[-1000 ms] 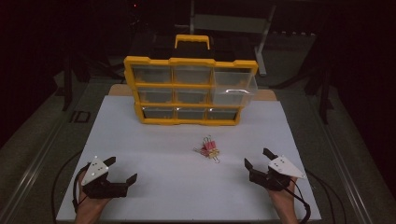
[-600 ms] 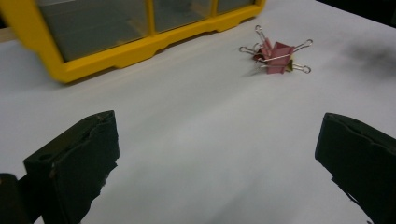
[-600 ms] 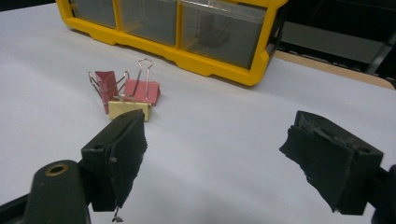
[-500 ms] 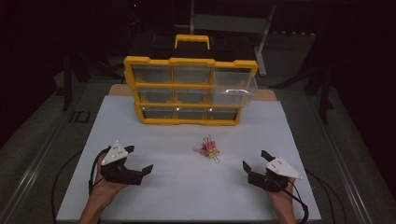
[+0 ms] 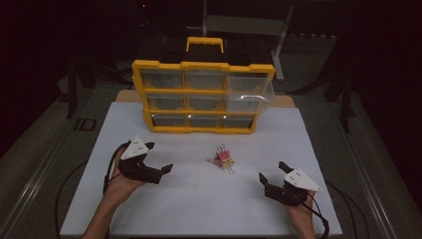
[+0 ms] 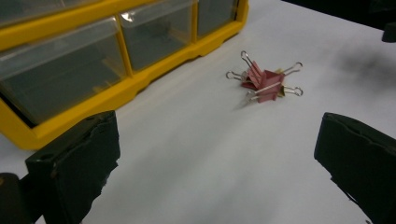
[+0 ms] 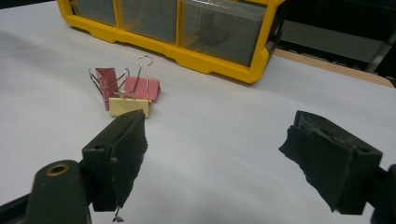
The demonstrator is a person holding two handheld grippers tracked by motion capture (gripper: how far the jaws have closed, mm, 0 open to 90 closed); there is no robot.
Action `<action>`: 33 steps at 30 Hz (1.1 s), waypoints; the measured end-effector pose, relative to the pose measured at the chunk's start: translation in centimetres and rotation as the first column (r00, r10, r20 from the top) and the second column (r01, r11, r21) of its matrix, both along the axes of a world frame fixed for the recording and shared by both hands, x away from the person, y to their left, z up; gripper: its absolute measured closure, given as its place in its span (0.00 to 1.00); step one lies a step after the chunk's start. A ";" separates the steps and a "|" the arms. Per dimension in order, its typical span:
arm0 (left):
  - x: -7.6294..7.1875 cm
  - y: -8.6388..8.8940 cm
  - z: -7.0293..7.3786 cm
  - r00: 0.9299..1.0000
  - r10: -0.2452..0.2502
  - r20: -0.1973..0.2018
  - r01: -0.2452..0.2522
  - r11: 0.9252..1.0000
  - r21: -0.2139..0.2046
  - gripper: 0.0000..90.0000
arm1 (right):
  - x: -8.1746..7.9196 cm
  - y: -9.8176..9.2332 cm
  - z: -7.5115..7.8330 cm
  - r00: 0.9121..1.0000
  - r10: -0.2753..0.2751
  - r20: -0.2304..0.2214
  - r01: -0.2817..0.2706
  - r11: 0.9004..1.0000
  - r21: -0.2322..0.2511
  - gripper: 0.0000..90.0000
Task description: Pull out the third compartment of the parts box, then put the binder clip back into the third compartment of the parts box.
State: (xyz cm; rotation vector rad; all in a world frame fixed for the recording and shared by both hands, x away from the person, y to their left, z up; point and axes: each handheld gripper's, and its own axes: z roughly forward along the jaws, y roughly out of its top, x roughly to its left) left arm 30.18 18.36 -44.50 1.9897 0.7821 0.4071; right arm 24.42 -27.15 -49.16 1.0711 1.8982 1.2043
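One organiser (image 5: 203, 97) at the far side of the white mat (image 5: 199, 209); yellow frame, nine clear drawers in three rows of three; the top-right drawer (image 5: 250, 88) is pulled partway out, the other eight look pushed in; one black-and-yellow handle (image 5: 204, 44) on top.

One small heap of clips (image 5: 223, 158) mid-mat, in front of the organiser and well apart from it; right gripper view gives two pink and one pale yellow (image 7: 129, 106), all touching; could be more underneath, can't tell; wire handles stick out in several directions in the left gripper view (image 6: 265, 80).

Two grippers, one per hand; left gripper (image 5: 160, 158) low over the mat left of the clips, jaws spread wide, nothing between them; right gripper (image 5: 271, 176) near the front-right edge, jaws likewise spread and empty; both point roughly at the heap, neither touches it.

Versus a second ago: left gripper has come in from the front-left corner toward the centre and a bit higher, now near the clips; right gripper hasn't shifted, same gape; clips and organiser unmoved, top-right drawer out as before.
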 end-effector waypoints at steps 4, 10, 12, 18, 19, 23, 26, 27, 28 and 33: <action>0.7 -0.2 0.4 1.000 0.004 0.008 -0.004 1.000 -0.004 0.01 | 0.0 -0.1 0.0 1.000 0.007 -0.007 -0.007 1.000 0.009 0.21; 1.6 -0.9 1.0 1.000 -0.004 0.011 0.004 1.000 0.002 0.01 | 0.1 0.1 -0.1 1.000 0.017 -0.011 -0.017 1.000 0.003 0.21; 1.8 -1.2 1.1 1.000 -0.009 0.013 0.009 1.000 0.010 0.01 | 0.1 0.1 -0.1 1.000 0.017 -0.014 -0.017 1.000 0.003 0.20; 2.5 -1.9 1.3 1.000 -0.024 0.010 0.024 1.000 0.014 0.01 | 0.1 -0.1 -0.1 1.000 0.015 -0.015 -0.015 1.000 0.009 0.20; 2.5 -1.9 1.3 1.000 -0.024 0.010 0.024 1.000 0.014 0.01 | 0.1 -0.1 -0.1 1.000 0.015 -0.015 -0.015 1.000 0.009 0.20; 3.0 -2.4 1.4 1.000 -0.030 0.008 0.030 1.000 0.010 0.01 | 0.2 -0.2 -0.1 1.000 0.019 -0.016 -0.019 1.000 0.017 0.20; 3.2 -2.7 1.4 0.999 -0.034 0.006 0.033 0.999 0.010 0.03 | 0.1 -0.2 0.0 1.000 0.021 -0.011 -0.021 1.000 0.022 0.20; 3.3 -2.8 1.3 0.999 -0.034 0.003 0.034 0.999 0.010 0.03 | 0.1 -0.2 0.0 1.000 0.021 -0.011 -0.021 1.000 0.023 0.20; 3.4 -2.8 1.3 0.999 -0.038 0.002 0.037 0.999 0.013 0.03 | 0.1 -0.2 0.0 1.000 0.021 -0.011 -0.021 1.000 0.023 0.20; 4.0 -3.5 1.5 0.999 -0.053 0.000 0.053 0.999 0.011 0.03 | 0.1 -0.3 -0.1 1.000 0.022 -0.010 -0.022 1.000 0.023 0.20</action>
